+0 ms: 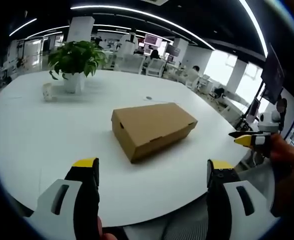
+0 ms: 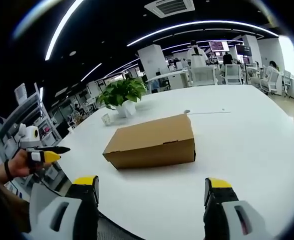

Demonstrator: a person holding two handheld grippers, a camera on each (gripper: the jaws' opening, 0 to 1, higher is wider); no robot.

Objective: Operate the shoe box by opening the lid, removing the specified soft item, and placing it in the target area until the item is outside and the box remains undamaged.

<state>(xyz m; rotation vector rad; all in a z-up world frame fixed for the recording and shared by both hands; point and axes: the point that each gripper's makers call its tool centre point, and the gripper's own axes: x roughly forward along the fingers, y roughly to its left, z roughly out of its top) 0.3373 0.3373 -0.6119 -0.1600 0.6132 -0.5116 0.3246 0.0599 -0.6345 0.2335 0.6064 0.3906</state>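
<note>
Shoe box (image 1: 153,129) lid closed, sitting on white worktop (image 1: 46,135) near potted plant (image 1: 75,62). Left tongs (image 1: 153,172) and right tongs (image 2: 152,187) both spread wide, gripping nothing, short of box.

Plain brown cardboard shoe box (image 1: 153,129) (image 2: 153,140), long and low, rectangular, unprinted. Lid shut, lying flat and flush on top, front flap folded down over the long side with a thin seam running along it. Resting flat on the round white table (image 1: 46,135) (image 2: 257,135), near its middle, set at a slant to the table edge. Corners crisp, no dents or tears visible. Contents hidden inside.
</note>
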